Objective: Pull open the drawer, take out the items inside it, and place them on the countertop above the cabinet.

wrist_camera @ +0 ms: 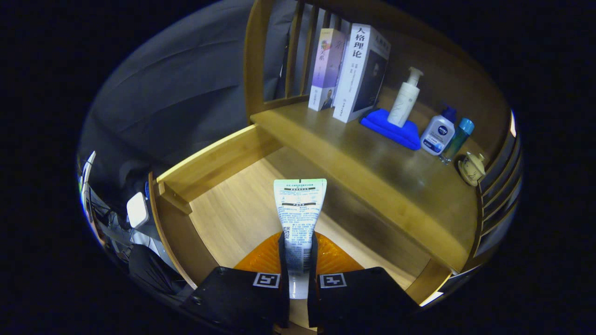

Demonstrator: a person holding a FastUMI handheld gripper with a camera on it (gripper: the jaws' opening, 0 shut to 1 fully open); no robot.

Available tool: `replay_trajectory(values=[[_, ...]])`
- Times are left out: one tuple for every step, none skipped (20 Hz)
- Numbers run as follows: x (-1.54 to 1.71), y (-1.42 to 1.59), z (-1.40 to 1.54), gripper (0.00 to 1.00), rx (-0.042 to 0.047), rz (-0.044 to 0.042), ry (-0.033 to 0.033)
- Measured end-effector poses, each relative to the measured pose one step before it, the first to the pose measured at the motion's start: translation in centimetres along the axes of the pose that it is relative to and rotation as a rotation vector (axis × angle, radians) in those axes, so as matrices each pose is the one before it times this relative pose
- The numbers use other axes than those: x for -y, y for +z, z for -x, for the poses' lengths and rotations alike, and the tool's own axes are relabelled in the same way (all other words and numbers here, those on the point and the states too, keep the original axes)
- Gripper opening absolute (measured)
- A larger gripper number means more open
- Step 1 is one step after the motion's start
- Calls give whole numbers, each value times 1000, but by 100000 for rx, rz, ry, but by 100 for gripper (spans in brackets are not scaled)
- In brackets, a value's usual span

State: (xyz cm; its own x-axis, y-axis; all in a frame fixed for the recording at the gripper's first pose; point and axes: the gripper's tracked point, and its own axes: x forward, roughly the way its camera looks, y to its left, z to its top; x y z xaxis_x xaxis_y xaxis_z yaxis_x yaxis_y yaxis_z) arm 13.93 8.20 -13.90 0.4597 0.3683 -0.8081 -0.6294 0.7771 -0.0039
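Fingers clamped on tube, above open drawer

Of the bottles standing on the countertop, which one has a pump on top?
The tall white bottle standing on the blue cloth. The squat white bottle and the teal one beside it have plain caps. The gripper is shut on the tube.

Readable: "人格理论" in large black characters down the spine of the white book; "NIVEA" on the small white bottle. Fine print and a barcode on the tube, too small to read.
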Motion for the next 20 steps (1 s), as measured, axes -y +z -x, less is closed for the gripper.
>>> replay_trajectory(values=[[396,774,82,17,1557,-1406,-816],[420,531,84,17,967,-1670,-769],[503,678,117,17,1027,-2373,-970],[555,772,-87,17,1043,-2250,-1151],[757,740,-99,17,1529,-2452,-2079],[642,719,-186,17,1182,-2455,-1565],[477,766,-315,17,914,-3702,-755],[410,765,-313,17,1054,-4728,-478],[431,643,-386,17,286,-4360,23],[521,680,-455,17,94,-4144,-955],[563,577,-413,17,-333,-3273,-765],[648,672,-446,17,201,-3987,-1412],[355,826,-476,17,433,-4358,-714],[337,742,-491,17,1199,-5209,0],[360,454,-582,17,-789,-4643,26],[393,165,-561,17,-897,-3742,-499],[700,188,-576,17,-1064,-2256,-1655],[676,263,-594,21,-268,-821,-2435],[284,405,-439,21,-245,-2363,735],[-459,534,-293,21,1231,-3405,1941]])
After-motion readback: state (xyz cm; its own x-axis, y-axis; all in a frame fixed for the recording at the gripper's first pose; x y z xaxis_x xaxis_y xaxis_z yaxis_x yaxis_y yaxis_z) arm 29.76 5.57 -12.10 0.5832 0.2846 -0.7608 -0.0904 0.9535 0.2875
